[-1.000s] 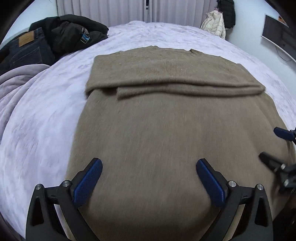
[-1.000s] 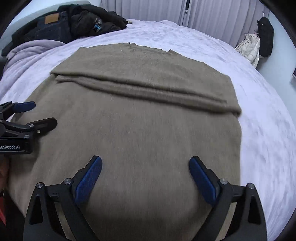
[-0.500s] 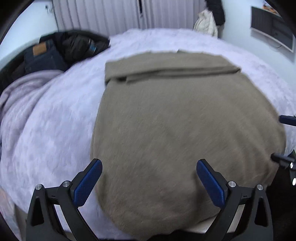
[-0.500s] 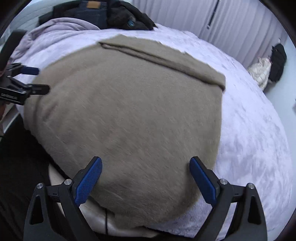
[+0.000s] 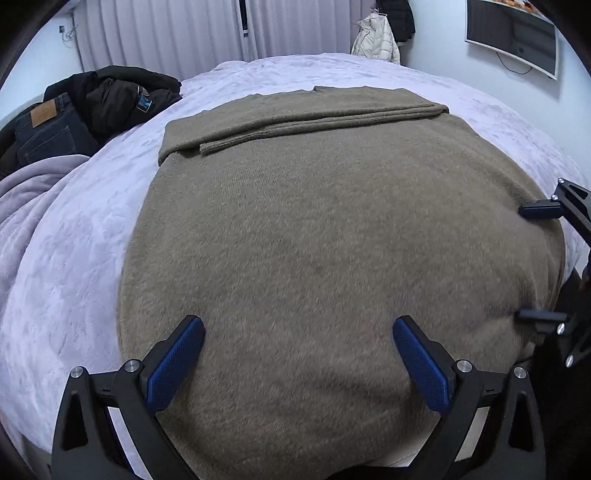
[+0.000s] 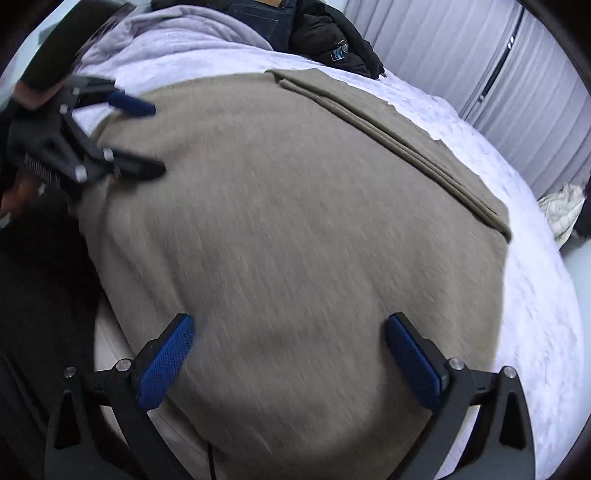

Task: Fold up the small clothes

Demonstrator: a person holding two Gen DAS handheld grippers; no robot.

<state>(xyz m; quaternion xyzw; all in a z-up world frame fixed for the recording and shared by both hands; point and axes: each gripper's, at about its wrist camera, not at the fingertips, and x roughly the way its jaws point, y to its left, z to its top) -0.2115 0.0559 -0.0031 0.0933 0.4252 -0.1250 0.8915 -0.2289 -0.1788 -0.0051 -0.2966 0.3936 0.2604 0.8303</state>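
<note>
A brown knit sweater [image 5: 325, 236] lies flat on the lavender bed, its sleeves folded across the far end [image 5: 314, 118]. Its near hem hangs over the bed's front edge. My left gripper [image 5: 297, 354] is open and empty just above the hem's left part. My right gripper [image 6: 288, 350] is open and empty above the hem's right part. The sweater fills the right wrist view [image 6: 295, 229]. The right gripper shows at the right edge of the left wrist view [image 5: 541, 264]. The left gripper shows at the left of the right wrist view [image 6: 147, 138].
The lavender bed cover [image 5: 74, 236] spreads around the sweater. Dark jeans [image 5: 44, 129] and a black jacket [image 5: 122, 96] lie piled at the far left. A grey blanket [image 6: 177, 33] lies bunched beside them. A white coat [image 5: 376, 40] hangs near the curtains. A screen [image 5: 511, 37] hangs on the right wall.
Both grippers have drawn back from over the sweater's middle to its near hem at the bed's front edge. Both stay open. The sweater has not moved.
</note>
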